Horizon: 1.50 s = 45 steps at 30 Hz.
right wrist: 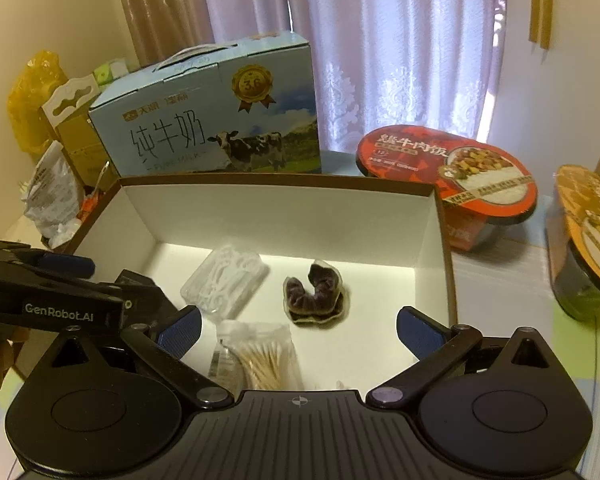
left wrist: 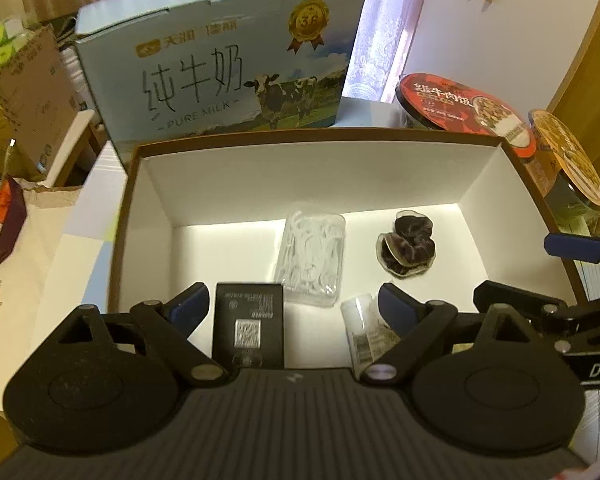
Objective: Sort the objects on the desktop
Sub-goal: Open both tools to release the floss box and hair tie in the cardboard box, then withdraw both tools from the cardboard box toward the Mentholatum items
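Both tools hang over the near edge of the box (left wrist: 512,152), and neither holds anything. The left tool (left wrist: 296,308) is spread wide, with the black card (left wrist: 248,328) lying loose on the box floor between its pads. The right tool (right wrist: 298,328) is spread wide too, above the bag of swabs (right wrist: 260,356).

Four things lie in the box: the card at near left, the swabs just right of it, the clear case of floss picks (left wrist: 312,256) behind them, and the dark scrunchie (left wrist: 406,244) to the right, apart from the rest.

The likeliest trouble is the two tools knocking together, since each shows at the edge of the other's view and they sit close side by side. A low pass outward could also catch the box's near wall and shift it, or drag the light swab bag along.

The left view shows the card, which the right view misses. The right view shows the wooden swab sticks plainly; in the left only the bag's white label end peeks out. The right view also shows bare table (right wrist: 500,272) right of the box, beside the red bowl (right wrist: 448,168).
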Available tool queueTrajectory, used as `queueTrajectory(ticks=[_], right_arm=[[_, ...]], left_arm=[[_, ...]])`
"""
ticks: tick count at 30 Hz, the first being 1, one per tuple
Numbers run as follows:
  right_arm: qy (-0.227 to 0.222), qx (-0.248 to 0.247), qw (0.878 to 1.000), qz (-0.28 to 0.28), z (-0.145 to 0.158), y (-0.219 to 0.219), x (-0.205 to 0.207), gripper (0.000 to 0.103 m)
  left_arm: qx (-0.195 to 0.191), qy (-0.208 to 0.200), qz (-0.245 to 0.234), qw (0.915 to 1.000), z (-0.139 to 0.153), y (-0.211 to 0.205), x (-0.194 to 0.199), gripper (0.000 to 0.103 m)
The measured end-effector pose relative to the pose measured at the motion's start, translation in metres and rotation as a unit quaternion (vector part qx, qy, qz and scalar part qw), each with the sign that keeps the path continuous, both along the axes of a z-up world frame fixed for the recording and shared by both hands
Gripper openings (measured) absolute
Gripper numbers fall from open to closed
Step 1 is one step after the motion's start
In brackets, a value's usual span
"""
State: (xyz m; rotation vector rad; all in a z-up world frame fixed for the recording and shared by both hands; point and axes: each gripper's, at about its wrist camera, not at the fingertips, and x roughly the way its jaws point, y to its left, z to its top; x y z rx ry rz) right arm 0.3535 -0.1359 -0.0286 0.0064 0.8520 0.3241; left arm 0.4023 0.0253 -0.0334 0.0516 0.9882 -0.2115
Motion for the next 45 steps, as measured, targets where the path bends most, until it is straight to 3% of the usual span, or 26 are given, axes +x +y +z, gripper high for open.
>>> queueTrajectory(ticks=[12,30,45], right_arm=[[-0.016,0.014,1.0,-0.013,0.025,0.001,-0.047,0.101],[-0.05,0.046,0.997,-0.035,0.058,-0.011,-0.122,0.101],[-0.055,0.03,0.998,-0.021,0.059,-0.012,-0.181,0.101]], left_arm=[[-0.012,-0.03,0.03,0.999,0.027,0.014,-0.05,0.09],[-0.023,-0.064,0.033,0.9972,0.065,0.02,-0.135,0.09],[-0.031,-0.067,0.029,0.9969,0.075,0.019,-0.2,0.09]])
